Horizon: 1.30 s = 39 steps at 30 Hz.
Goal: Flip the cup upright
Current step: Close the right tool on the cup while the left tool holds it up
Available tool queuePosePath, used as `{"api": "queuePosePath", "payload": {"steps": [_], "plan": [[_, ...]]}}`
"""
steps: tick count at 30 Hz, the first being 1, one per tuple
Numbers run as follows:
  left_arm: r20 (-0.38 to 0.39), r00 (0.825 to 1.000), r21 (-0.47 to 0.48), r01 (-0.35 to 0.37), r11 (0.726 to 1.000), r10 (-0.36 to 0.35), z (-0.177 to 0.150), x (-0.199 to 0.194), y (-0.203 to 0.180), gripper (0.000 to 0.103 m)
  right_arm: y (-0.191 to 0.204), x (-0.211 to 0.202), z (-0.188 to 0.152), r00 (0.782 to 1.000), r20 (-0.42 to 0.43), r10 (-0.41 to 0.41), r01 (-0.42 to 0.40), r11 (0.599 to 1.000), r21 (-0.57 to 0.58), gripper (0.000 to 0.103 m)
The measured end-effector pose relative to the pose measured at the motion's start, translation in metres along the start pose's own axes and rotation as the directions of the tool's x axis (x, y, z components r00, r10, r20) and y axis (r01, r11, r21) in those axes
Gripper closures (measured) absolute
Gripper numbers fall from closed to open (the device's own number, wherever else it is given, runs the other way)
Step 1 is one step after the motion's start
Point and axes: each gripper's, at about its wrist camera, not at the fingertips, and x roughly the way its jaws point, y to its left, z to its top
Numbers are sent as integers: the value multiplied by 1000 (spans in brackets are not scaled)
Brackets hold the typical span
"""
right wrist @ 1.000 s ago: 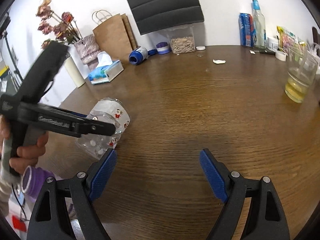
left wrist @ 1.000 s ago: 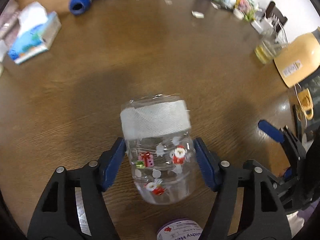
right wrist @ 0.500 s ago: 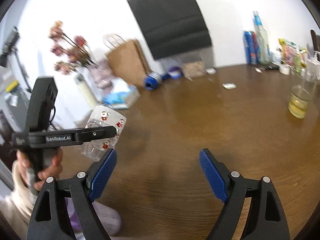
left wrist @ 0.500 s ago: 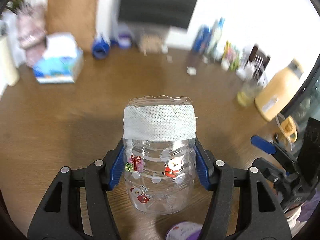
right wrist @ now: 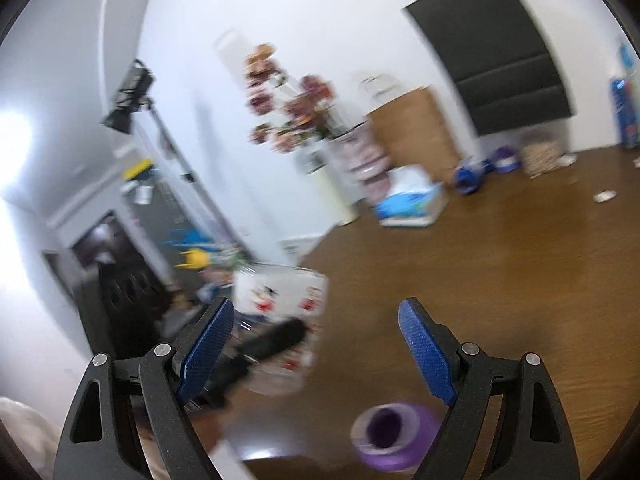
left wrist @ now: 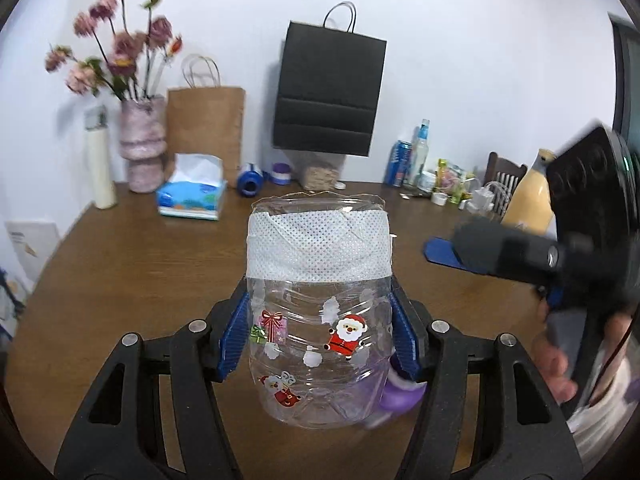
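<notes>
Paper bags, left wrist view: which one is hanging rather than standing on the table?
The black paper bag, hanging on the wall above the table. The brown paper bag stands on the table beside the pink vase.

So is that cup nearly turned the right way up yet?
Nearly. The cup already looks upright, its open rim on top and the Santa stickers right way up. The left gripper has it clamped between its jaws. Left to do: let go. Whether it sits on the table is unclear. The right gripper is open.

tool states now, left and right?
Left tool: closed on the clear cup, mouth up.
Right tool: open, holding nothing.
</notes>
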Motion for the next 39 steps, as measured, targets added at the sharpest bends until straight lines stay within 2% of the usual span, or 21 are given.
{"api": "queuePosePath", "payload": {"steps": [3, 6, 8, 10, 11, 14, 17, 18, 19, 21, 22, 23, 24, 26, 31, 36, 38, 39], "plan": [[51, 999, 32, 17, 999, -19, -19, -21, -4, 46, 11, 18, -13, 995, -74, 65, -61, 997, 52, 14], [98, 995, 60, 29, 998, -35, -33, -36, -9, 46, 24, 30, -23, 980, -124, 154, -145, 987, 76, 14], [129, 990, 86, 52, 995, -63, -41, -48, -15, 46, 31, 33, -27, 982, -141, 123, -115, 991, 68, 15], [148, 986, 102, 57, 993, -71, -47, -54, -19, 45, 38, 30, -30, 980, -138, 142, -134, 989, 64, 26], [151, 986, 97, 52, 994, -67, -50, -55, -19, 45, 43, 26, -31, 978, -140, 157, -150, 987, 57, 36], [169, 981, 62, 90, 994, -99, -57, -60, -15, 44, 57, 19, -35, 979, -170, 108, -112, 994, -11, 37], [172, 981, 63, 85, 994, -95, -65, -65, -16, 42, 73, 18, -38, 981, -182, 64, -81, 993, -86, 39], [155, 984, 78, 80, 994, -92, -67, -64, -16, 37, 80, 18, -40, 985, -173, 30, -53, 990, -133, 39], [138, 986, 88, 82, 993, -94, -70, -64, -14, 37, 91, 17, -44, 988, -152, -27, -6, 977, -214, 39], [133, 986, 78, 95, 992, -104, -77, -67, -8, 40, 115, 17, -61, 991, -91, -101, 58, 918, -391, 39], [129, 986, 70, 102, 992, -111, -81, -68, -4, 44, 131, 22, -79, 988, -52, -147, 99, 849, -519, 39], [126, 987, 70, 88, 994, -97, -84, -67, -3, 44, 139, 26, -92, 983, -28, -182, 130, 796, -591, 39], [149, 987, 106, 49, 993, -65, -89, -68, -5, 44, 143, 29, -100, 980, 3, -198, 156, 763, -627, 38], [132, 991, 117, 18, 993, -33, -92, -63, -2, 44, 139, 38, -103, 980, -9, -199, 146, 748, -647, 38], [126, 992, 135, -36, 990, 19, -76, -44, 7, 44, 117, 58, -84, 989, -19, -145, 98, 757, -646, 37], [180, 982, 206, -100, 974, 63, -57, -27, 6, 44, 115, 67, -62, 993, 39, -111, 105, 682, -723, 34], [159, 985, 201, -92, 975, 60, -54, -16, 10, 44, 104, 72, -55, 995, 34, -97, 92, 693, -715, 34], [136, 989, 190, -83, 978, 58, -54, -9, 13, 44, 94, 78, -52, 996, 11, -88, 71, 722, -688, 34]]}}
